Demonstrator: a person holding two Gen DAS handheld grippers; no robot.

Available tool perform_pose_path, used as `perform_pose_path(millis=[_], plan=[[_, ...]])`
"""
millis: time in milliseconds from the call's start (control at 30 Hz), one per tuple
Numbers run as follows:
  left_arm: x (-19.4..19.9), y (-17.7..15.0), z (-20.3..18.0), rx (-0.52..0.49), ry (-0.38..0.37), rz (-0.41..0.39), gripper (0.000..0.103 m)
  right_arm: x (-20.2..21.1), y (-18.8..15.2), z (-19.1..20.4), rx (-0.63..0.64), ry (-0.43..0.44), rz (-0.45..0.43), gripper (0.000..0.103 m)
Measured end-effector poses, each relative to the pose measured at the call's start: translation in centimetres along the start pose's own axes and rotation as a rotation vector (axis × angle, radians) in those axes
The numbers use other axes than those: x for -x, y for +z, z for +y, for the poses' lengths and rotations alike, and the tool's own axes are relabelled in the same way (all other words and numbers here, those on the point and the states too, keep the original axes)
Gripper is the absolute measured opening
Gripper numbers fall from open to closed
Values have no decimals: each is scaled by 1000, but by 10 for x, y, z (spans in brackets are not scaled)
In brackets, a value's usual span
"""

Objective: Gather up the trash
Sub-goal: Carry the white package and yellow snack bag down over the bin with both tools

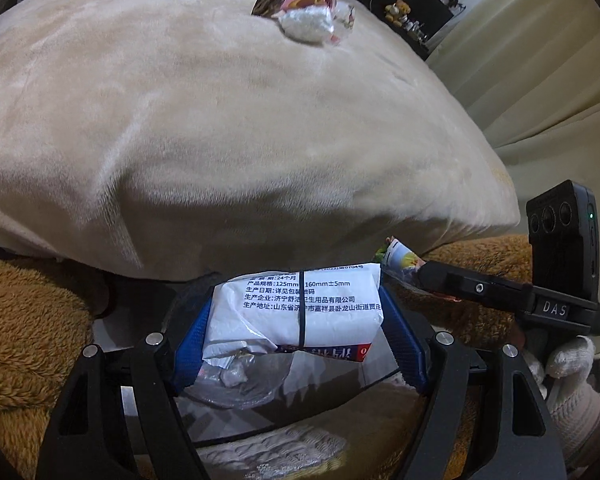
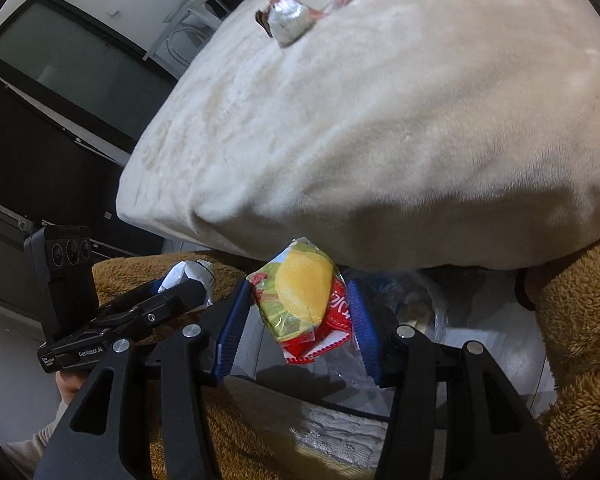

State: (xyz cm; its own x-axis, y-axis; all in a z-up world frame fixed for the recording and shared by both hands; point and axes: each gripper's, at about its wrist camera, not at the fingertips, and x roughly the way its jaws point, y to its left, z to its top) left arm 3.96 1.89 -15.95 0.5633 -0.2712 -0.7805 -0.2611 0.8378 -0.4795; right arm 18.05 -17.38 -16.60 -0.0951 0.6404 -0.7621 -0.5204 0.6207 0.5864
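My left gripper (image 1: pixel 296 320) is shut on a white tissue packet (image 1: pixel 304 308) with black print, held above a clear plastic bag opening (image 1: pixel 236 384). My right gripper (image 2: pixel 300 312) is shut on a crumpled red and yellow snack wrapper (image 2: pixel 304 300), beside a clear bag (image 2: pixel 416 312). The right gripper also shows in the left wrist view (image 1: pixel 420 276), with the wrapper (image 1: pixel 400 256) at its tip. The left gripper shows in the right wrist view (image 2: pixel 172 292), holding the white packet (image 2: pixel 188 276). More trash lies far off on the beige cushion: a pink wrapper, white wad and clear plastic (image 1: pixel 308 12), also seen in the right wrist view (image 2: pixel 300 12).
A big beige cushion (image 1: pixel 220 120) fills the view ahead. Brown fluffy fabric (image 1: pixel 24 332) lies on both sides below it. A dark cabinet with a glass door (image 2: pixel 60 72) stands at left in the right wrist view. Pale curtains (image 1: pixel 540 80) hang at right.
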Motion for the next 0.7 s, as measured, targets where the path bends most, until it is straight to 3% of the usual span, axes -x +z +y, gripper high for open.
perform_pose_path(millis=[400,700], plan=[[-61,-8,17,21,70,258,76,-53,7,-23,-110,-76,202,50],[-80,-14,26,51,111,360,76,-76,4,-32,-162,-118,293,50]])
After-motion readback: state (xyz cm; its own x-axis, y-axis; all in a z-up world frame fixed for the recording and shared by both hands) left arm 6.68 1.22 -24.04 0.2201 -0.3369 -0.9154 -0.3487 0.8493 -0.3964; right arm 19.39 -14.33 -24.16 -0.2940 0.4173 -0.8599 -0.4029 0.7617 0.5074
